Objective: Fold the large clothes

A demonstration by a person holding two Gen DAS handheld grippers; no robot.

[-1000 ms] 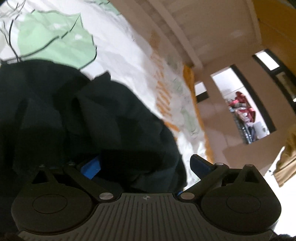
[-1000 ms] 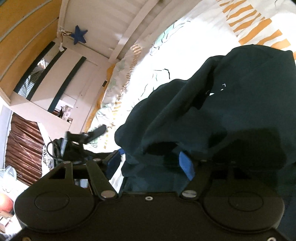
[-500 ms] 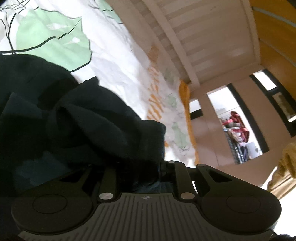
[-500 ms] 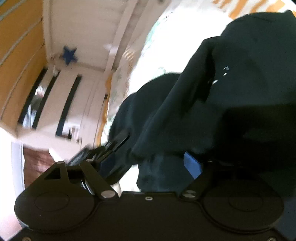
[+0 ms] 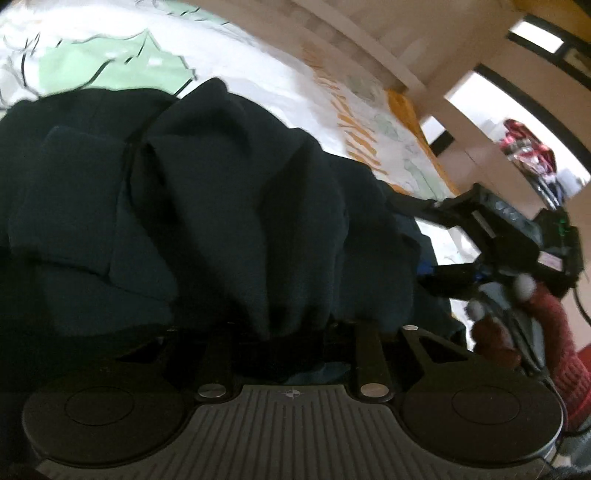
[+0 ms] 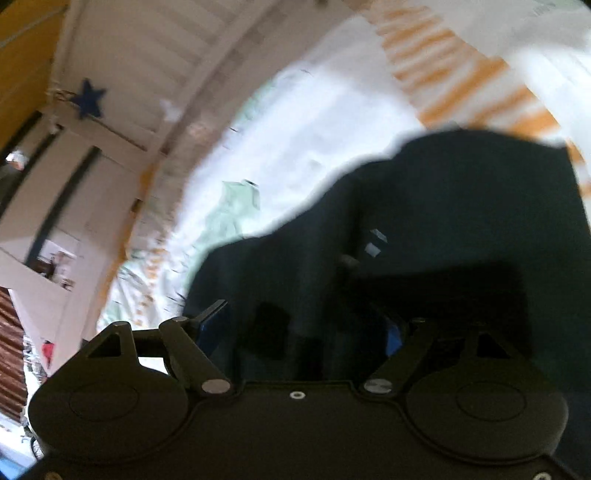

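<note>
A large dark navy garment [image 5: 221, 203] lies bunched on a printed bed sheet [image 5: 258, 66]. My left gripper [image 5: 291, 325] has its arms drawn in on a thick fold of the garment. Its jaws are opening slightly, and the cloth hides its fingertips. In the left wrist view my right gripper [image 5: 421, 236] reaches in from the right, jaws wide, with the garment's edge between them. In the right wrist view my right gripper [image 6: 303, 325] stands open. Its blue pads [image 6: 212, 325] are far apart and the dark garment [image 6: 443, 221] lies slack between them.
The sheet [image 6: 314, 129] is white with green leaves and orange stripes. A pale slatted bed frame [image 5: 369, 33] runs along its far side. A hand in a dark red sleeve [image 5: 561, 332] holds the right gripper. White cupboards [image 6: 55, 192] and a blue star [image 6: 88, 98] stand beyond the bed.
The left gripper's jaws went from wide open to drawn in on a fold of the garment. It shifted and rolled, bringing the right gripper into its view. The right gripper sank toward the cloth.
</note>
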